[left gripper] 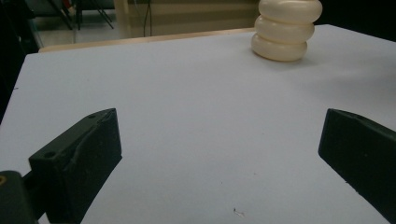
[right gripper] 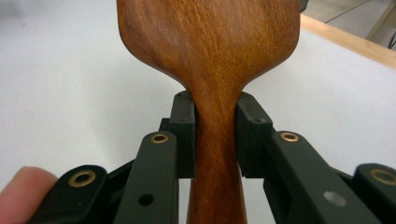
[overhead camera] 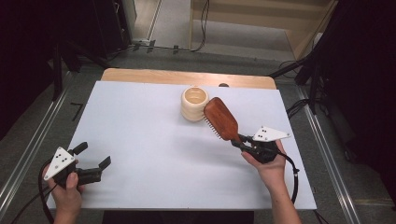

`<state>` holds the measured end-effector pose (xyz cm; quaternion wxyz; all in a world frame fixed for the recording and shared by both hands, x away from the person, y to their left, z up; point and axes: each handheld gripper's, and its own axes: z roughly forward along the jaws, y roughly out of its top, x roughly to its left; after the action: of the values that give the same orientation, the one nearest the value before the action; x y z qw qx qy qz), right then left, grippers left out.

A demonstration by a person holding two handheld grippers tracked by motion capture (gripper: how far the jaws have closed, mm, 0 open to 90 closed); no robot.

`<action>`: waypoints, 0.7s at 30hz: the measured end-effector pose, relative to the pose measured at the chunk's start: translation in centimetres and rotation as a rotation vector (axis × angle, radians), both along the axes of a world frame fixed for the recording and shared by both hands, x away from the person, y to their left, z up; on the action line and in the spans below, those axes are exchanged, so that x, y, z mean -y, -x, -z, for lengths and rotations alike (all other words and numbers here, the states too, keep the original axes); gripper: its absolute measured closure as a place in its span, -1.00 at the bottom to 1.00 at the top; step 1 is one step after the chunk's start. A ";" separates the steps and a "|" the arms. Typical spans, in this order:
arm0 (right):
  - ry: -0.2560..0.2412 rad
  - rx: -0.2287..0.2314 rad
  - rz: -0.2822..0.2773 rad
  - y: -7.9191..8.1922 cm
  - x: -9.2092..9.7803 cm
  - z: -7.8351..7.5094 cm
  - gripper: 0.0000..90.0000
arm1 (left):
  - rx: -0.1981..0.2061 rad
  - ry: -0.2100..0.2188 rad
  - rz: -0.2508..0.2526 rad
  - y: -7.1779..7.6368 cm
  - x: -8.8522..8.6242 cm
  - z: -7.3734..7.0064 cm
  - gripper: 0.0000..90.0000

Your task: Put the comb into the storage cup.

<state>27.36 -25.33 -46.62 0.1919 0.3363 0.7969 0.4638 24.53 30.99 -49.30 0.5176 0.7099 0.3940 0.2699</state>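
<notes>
We find the table bearing a cup. The hairbrush, clamped at its handle in the right gripper, runs diagonally, head against the cup, bristles facing left. The left gripper gapes wide.

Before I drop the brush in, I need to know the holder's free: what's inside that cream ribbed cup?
From the high view, the cream ribbed cup shows only its pale inner wall. Its bottom is hidden by the rim. The hairbrush, clamped in the right hand-held gripper, sits beside it.
</notes>
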 end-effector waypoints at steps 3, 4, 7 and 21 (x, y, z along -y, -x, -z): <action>-0.029 0.014 0.011 0.3 -0.4 0.1 0.56 | 0.000 -0.013 0.008 0.0 0.2 -0.1 -1.00; -0.039 0.019 0.009 0.4 -0.5 0.3 0.56 | 0.000 -0.019 0.013 0.1 0.3 -0.1 -1.00; -0.054 0.019 -0.001 0.4 -0.9 0.6 0.56 | 0.008 -0.043 0.026 0.1 0.6 -0.2 -1.00; -0.105 0.042 -0.013 0.9 -2.5 1.6 0.56 | 0.012 -0.059 0.096 0.2 4.6 -1.5 -1.00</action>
<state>26.42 -22.84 -48.19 0.1876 0.3307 0.7694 0.5133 24.31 26.35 -47.76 0.5113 0.7412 0.3483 0.2605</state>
